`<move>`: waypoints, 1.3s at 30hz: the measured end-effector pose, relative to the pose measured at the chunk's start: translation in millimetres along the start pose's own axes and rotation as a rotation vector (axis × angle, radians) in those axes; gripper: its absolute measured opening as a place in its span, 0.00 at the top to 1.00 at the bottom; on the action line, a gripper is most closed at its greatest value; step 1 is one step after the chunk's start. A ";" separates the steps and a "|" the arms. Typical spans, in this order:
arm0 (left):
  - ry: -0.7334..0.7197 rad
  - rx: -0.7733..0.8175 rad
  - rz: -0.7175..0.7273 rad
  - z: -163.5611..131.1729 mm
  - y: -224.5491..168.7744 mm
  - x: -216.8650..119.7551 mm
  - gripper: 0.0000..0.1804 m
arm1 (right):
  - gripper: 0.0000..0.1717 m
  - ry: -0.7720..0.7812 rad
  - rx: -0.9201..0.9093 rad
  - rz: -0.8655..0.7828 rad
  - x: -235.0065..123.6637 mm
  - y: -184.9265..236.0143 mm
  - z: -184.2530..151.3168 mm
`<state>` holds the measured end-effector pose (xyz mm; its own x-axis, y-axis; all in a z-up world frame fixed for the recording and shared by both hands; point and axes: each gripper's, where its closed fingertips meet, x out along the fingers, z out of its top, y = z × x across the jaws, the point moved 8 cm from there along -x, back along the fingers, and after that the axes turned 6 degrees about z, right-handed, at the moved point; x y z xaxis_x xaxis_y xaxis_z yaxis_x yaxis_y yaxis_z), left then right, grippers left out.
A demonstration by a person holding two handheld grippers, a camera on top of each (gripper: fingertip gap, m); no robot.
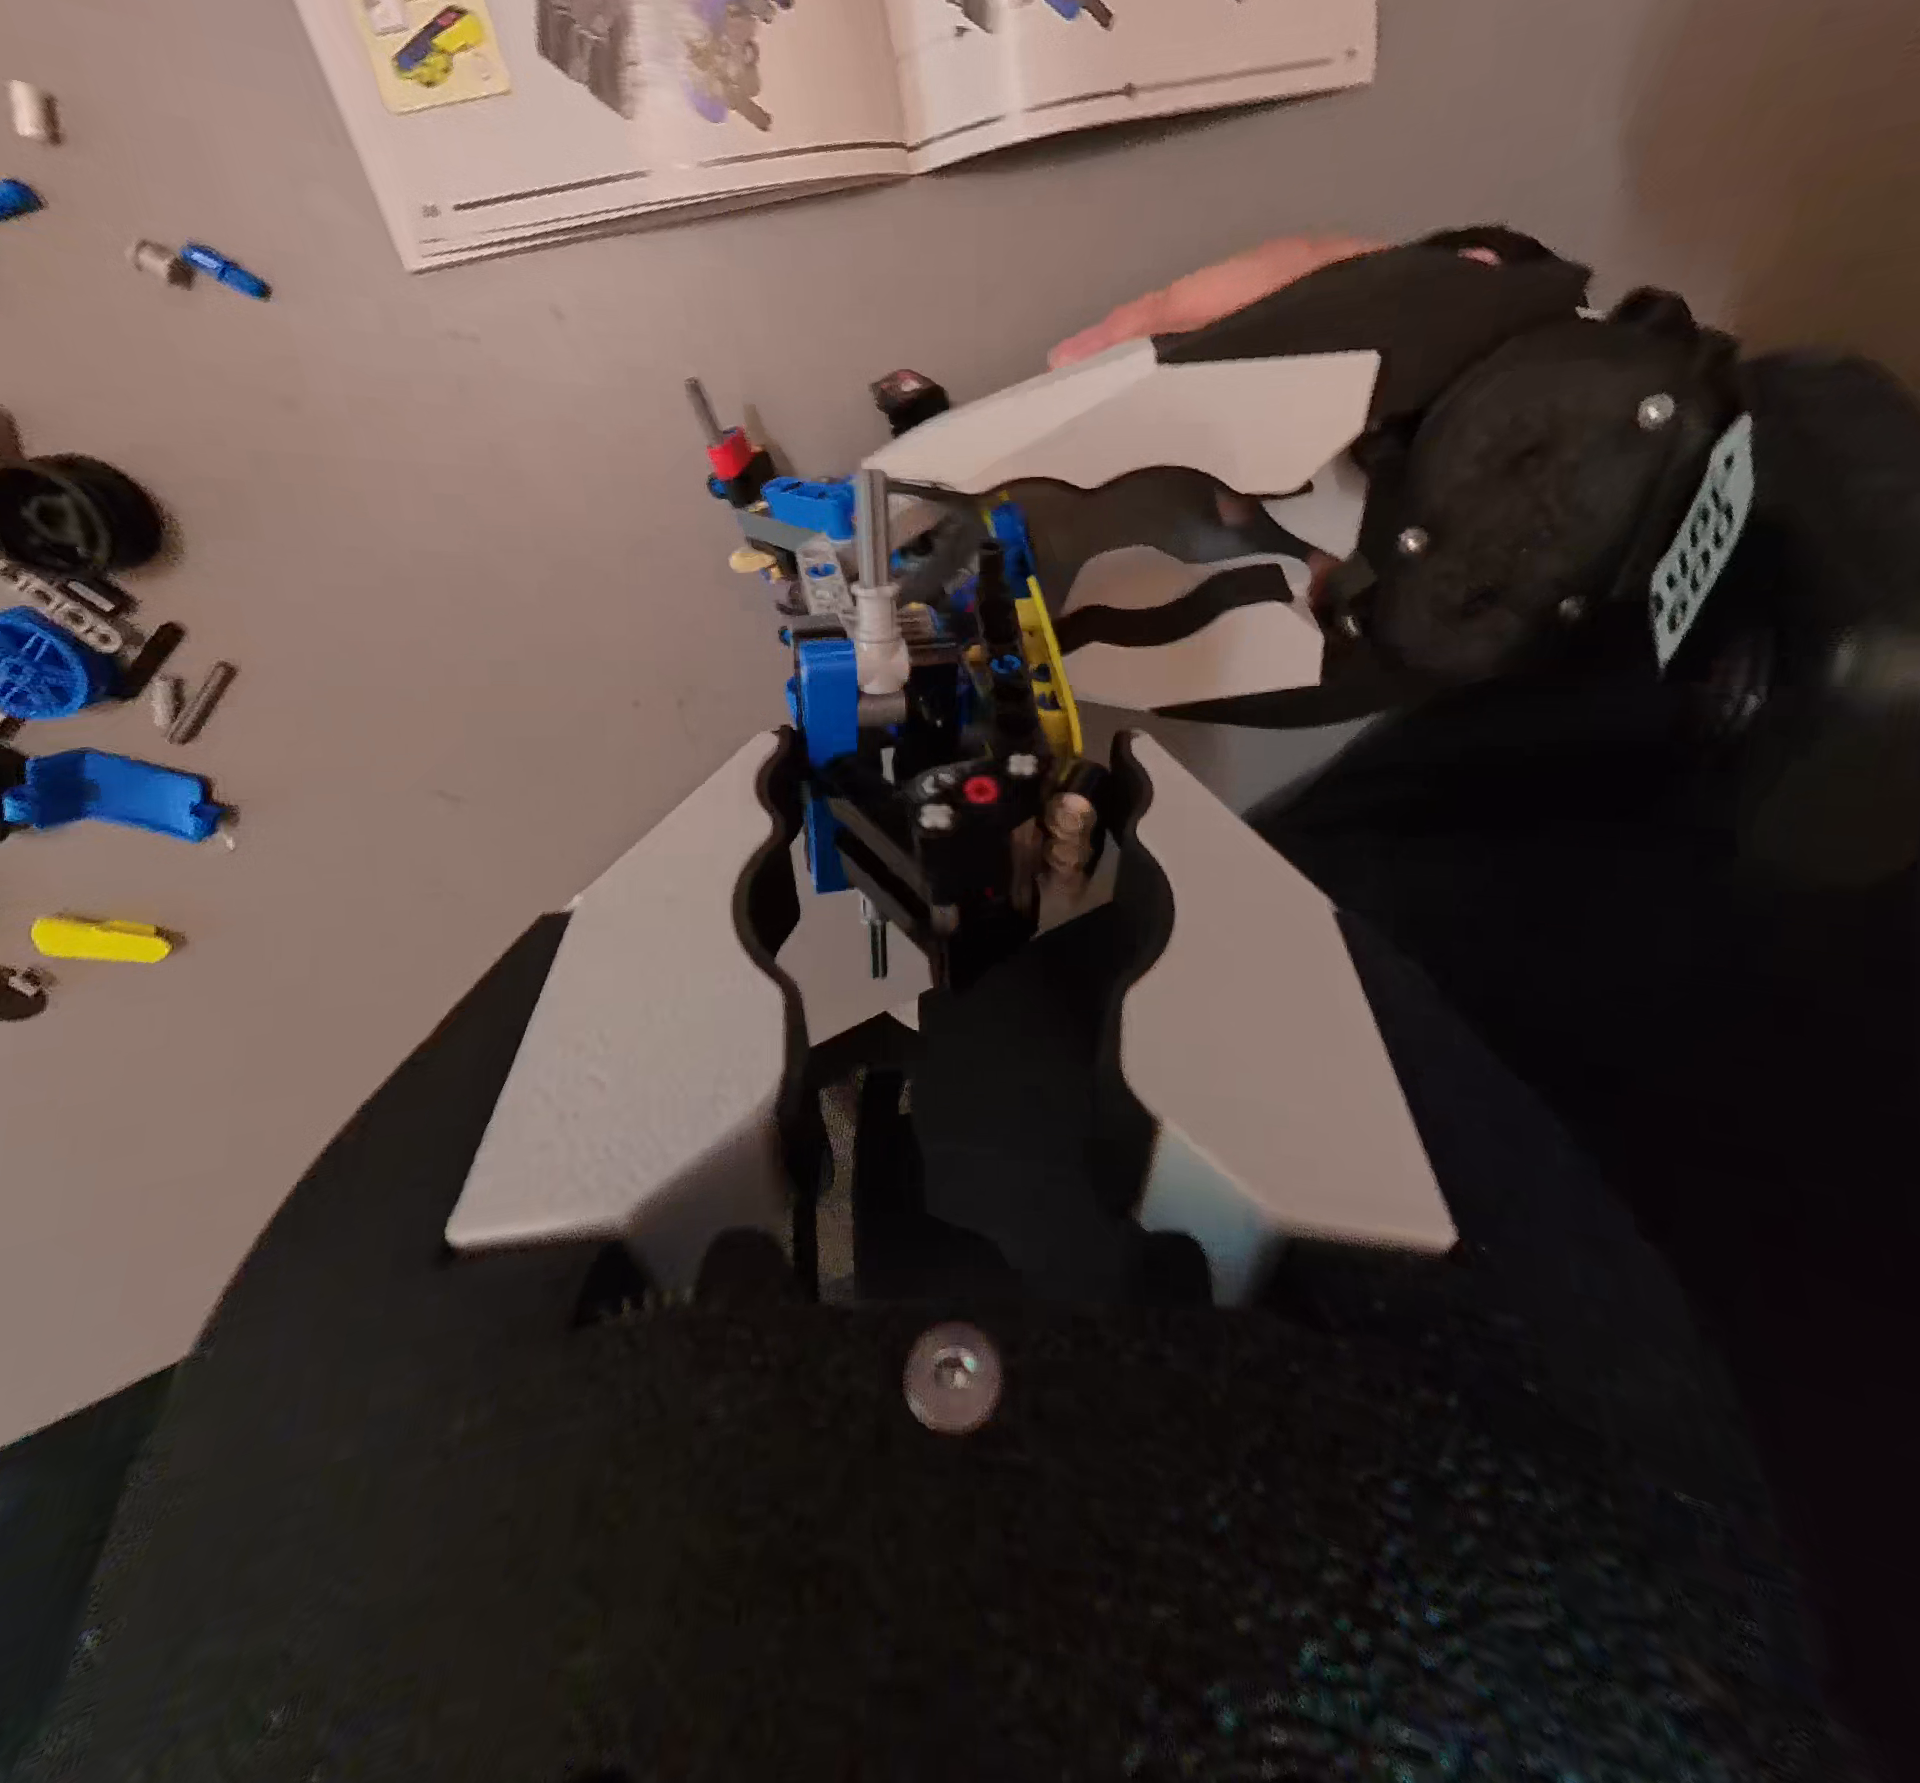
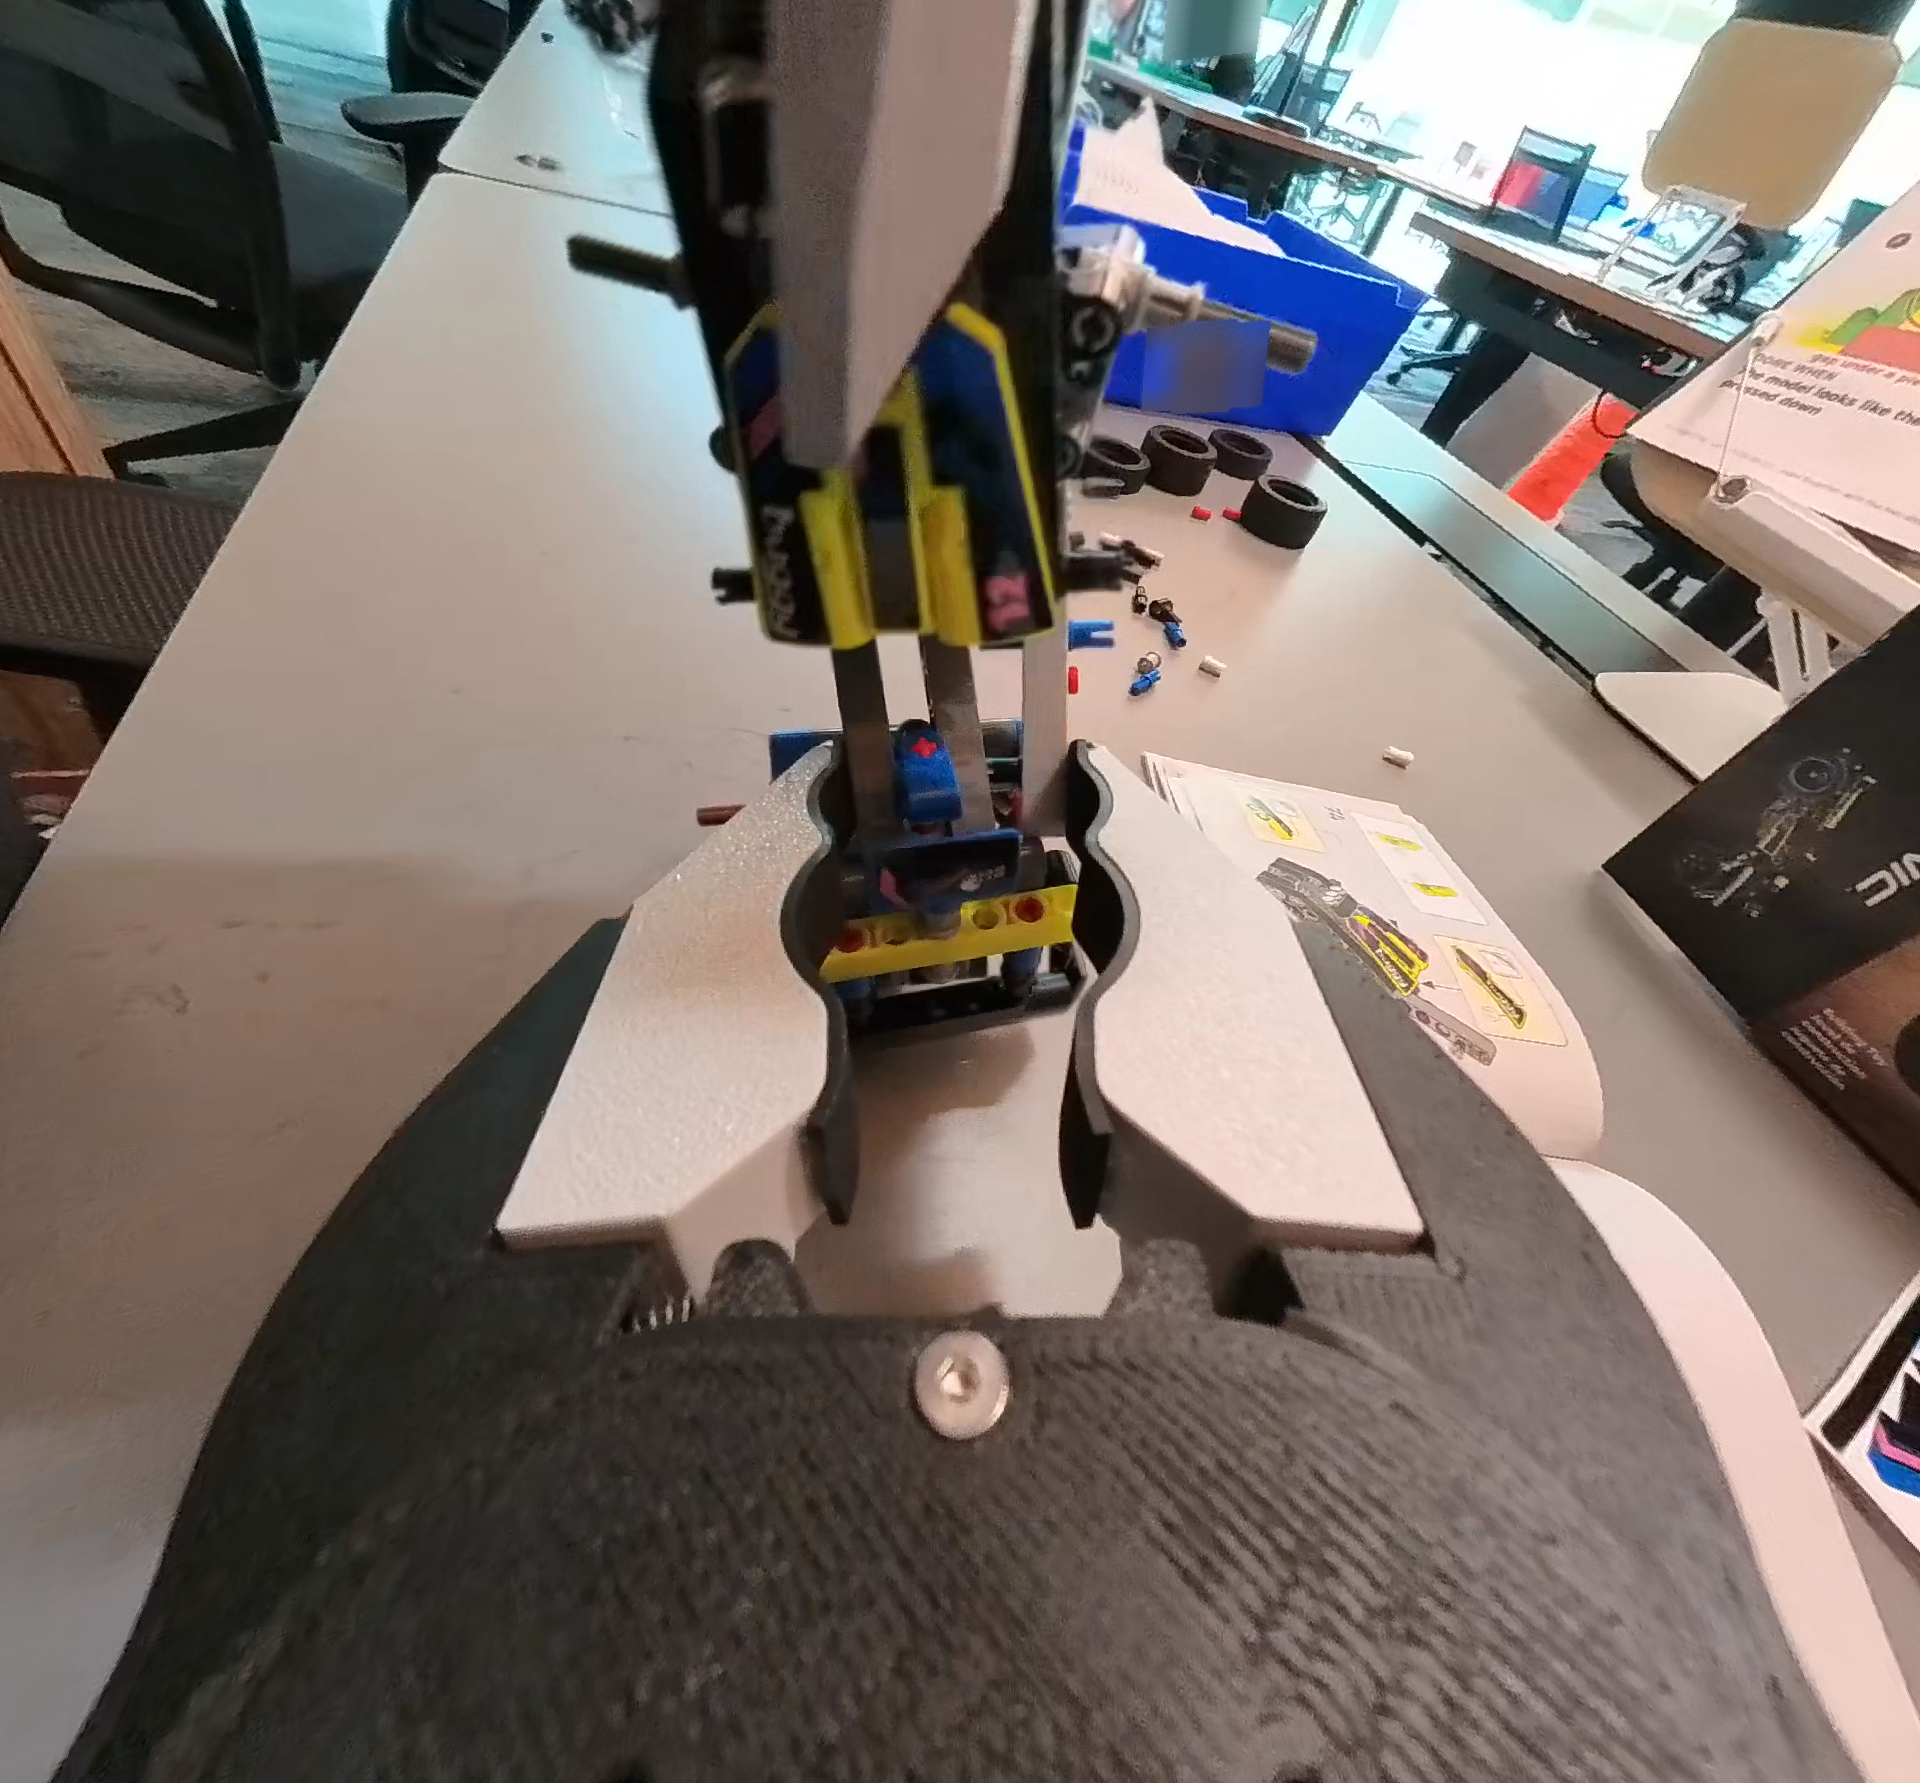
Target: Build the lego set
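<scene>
We see the grey table [image 1: 520,486] with an open booklet [image 1: 727,71] at the upper centre of the frame and loose parts [image 1: 104,788] at far left. At mid-frame both claws clamp one brick model [image 1: 914,694]: our left gripper [image 1: 951,829] grips its near end, our right gripper [image 2: 951,892] its yellow-beamed end.
</scene>
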<state>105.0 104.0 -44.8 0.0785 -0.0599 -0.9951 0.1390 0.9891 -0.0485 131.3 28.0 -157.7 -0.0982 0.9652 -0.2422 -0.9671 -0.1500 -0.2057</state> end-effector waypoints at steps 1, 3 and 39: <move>0.003 0.013 -0.013 -1.4 -1.4 1.0 0.68 | 0.78 -0.001 -0.001 -0.003 -0.3 -0.6 -0.1; 0.007 0.002 -0.032 -3.2 -1.8 3.0 0.67 | 0.78 -0.002 -0.007 -0.002 -0.4 -0.7 -0.1; -0.019 -0.457 -0.322 -12.7 21.0 1.2 0.66 | 0.76 -0.021 -0.044 0.057 2.9 5.3 2.0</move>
<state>95.5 126.4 -48.1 0.1214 -0.3672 -0.9222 -0.2832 0.8776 -0.3868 125.4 30.4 -157.5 -0.1577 0.9592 -0.2347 -0.9486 -0.2132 -0.2340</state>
